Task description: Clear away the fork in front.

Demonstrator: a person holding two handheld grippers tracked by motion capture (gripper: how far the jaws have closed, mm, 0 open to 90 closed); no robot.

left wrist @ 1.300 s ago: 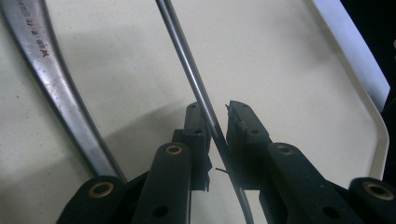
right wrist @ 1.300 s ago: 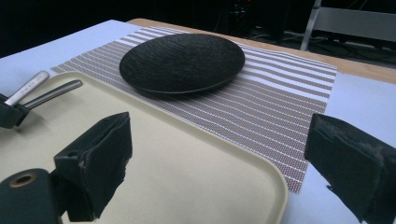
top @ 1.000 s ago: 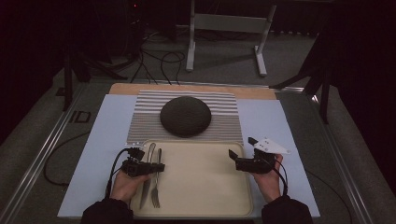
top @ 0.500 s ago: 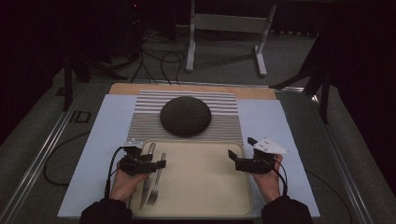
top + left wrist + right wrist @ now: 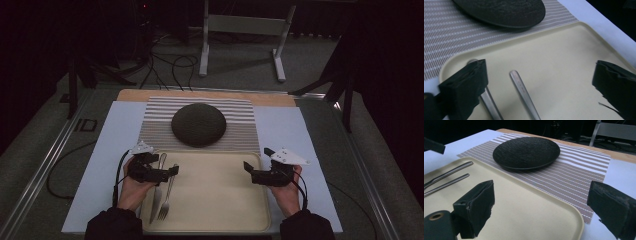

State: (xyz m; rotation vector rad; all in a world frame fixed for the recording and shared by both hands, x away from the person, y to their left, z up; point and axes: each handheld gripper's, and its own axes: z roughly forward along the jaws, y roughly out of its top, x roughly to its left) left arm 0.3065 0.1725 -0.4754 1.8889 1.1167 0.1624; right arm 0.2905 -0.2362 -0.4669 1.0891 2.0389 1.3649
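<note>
The fork [image 5: 166, 196] lies flat on the tray [image 5: 220, 200], at its left side, tines toward the person and handle pointing at the plate; in the left gripper view its handle [image 5: 524, 93] runs up between the two jaws with nothing pressing on it. Just beside it, toward the tray's left rim, lies the knife [image 5: 156, 192], roughly parallel, its handle [image 5: 489, 103] passing close under the left-hand jaw in that view.

The left gripper [image 5: 167, 172] hangs over the two handles; its jaws have just been opening and now stand wide apart, holding nothing — the fork sits free on the tray below them. My reading is that the step in hand is a release: the fork is set down next to the knife and the gripper is clearing off it.

The right gripper [image 5: 248, 171] hovers over the tray's right part, jaws likewise spread wide and empty, with bare tray under them.

Beyond the tray, a dark plate [image 5: 198, 124] rests upside-down-looking, domed, on a striped mat [image 5: 240, 112], which lies on a pale sheet covering the worktop [image 5: 110, 150].

What comes next — as a judgement — is either lifting the left gripper well clear without nudging the two handles, or going for the plate. The plate is wide and low, so a rim grip from the side would be called for, and the mat beneath may drag along.
</note>
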